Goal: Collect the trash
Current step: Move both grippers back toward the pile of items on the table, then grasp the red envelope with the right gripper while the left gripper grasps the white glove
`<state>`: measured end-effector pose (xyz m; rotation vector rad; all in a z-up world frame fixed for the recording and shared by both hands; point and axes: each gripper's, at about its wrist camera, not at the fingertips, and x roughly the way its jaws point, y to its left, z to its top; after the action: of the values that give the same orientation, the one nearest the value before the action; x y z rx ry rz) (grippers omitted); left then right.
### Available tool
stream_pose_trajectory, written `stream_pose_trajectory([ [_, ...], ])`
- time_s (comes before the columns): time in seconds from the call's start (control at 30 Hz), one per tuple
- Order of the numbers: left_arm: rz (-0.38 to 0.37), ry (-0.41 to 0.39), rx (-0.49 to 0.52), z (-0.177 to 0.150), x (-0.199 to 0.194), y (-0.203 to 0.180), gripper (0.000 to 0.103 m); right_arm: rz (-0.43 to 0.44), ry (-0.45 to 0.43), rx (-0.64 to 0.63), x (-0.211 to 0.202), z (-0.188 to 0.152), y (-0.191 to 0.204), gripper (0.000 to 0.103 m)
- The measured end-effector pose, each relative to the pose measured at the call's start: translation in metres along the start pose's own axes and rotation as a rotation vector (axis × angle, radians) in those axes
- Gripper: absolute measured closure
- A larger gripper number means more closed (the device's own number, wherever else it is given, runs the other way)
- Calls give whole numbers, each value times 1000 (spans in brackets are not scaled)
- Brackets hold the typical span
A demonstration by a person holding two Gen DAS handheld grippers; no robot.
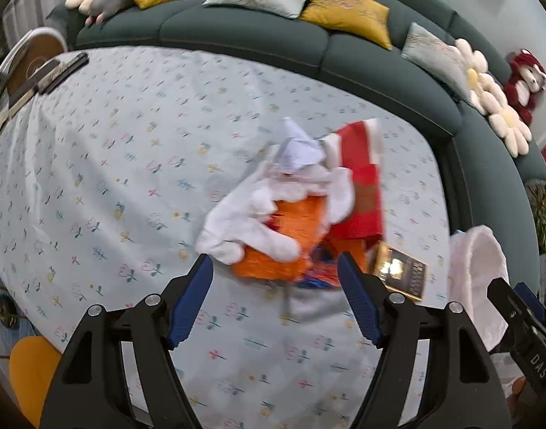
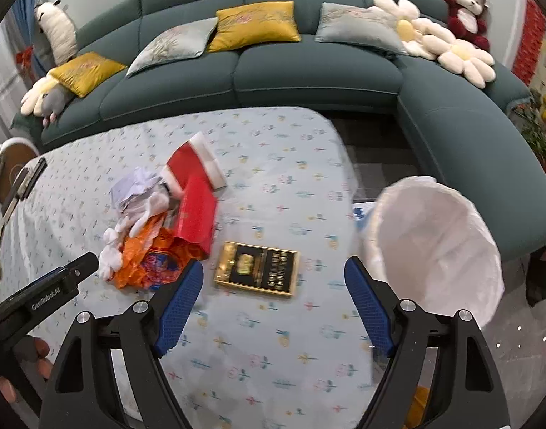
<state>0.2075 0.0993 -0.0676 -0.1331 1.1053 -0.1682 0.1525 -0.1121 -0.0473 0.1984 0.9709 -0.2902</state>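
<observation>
Currently, all positions are referenced to the trash pile (image 1: 291,207).

Left gripper (image 1: 274,304): jaws wide apart, nothing between the pads; it hangs just short of the pile's near edge, pointing steeply down at the tablecloth (image 1: 112,178).

Right gripper (image 2: 273,307): jaws wide apart, empty; it sits to the right of the pile, lined up with the black-and-gold box (image 2: 257,268).

Trash pile, location: on the tablecloth, near the right end of the table, between the two grippers' lines of approach.

Trash pile, contents: crumpled white tissue (image 1: 248,225), crumpled paper (image 1: 298,150), an orange wrapper (image 1: 294,246), and a red carton (image 1: 362,196), all touching or overlapping.

Black-and-gold box, location: flat on the cloth just right of the pile, apart from it.

Lined bin (image 2: 437,246): beyond the table's right edge, well right of the pile, mouth open.

Handling, judged: tissue, paper and wrapper look light, soft and compressible; the wrapper film is probably slippery. The carton looks stiffer but thin and crushable.

Grip point, judged: pinch the bunched tissue at its raised fold, or the carton across its flat sides; the box needs an edge grip.

Risk, judged: loose pieces may shed on lifting.
</observation>
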Motion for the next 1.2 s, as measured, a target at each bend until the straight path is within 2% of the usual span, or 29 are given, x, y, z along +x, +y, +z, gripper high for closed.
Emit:
stream_pose_trajectory([
  [0.2, 3, 36, -17, 10, 23, 14, 34, 27, 32, -36, 25, 7, 29, 26],
  [0.3, 1, 69, -36, 14, 38, 20, 26, 32, 44, -51, 35, 12, 40, 26],
  [0.5, -4, 99, -77, 24, 64, 35, 27, 40, 70, -65, 57, 20, 55, 26],
  [0.7, -57, 127, -77, 36, 81, 38, 57, 51, 90, -88, 79, 31, 70, 27],
  [0.77, -69, 133, -70, 40, 85, 37, 72, 49, 95, -98, 87, 34, 76, 28],
  [0.8, -74, 134, -66, 41, 86, 38, 77, 47, 96, -102, 90, 35, 78, 31],
  [0.87, -82, 132, -60, 44, 87, 38, 95, 48, 108, -109, 99, 36, 83, 39],
  [0.97, -90, 116, -56, 45, 84, 39, 100, 53, 134, -103, 110, 37, 86, 58],
  [1.03, -92, 106, -55, 45, 80, 42, 101, 74, 160, -96, 116, 36, 87, 87],
  [1.07, -90, 101, -55, 46, 78, 43, 101, 86, 170, -91, 117, 35, 87, 90],
  [1.2, -83, 76, -62, 45, 64, 47, 102, 97, 141, -91, 108, 35, 87, 91],
])
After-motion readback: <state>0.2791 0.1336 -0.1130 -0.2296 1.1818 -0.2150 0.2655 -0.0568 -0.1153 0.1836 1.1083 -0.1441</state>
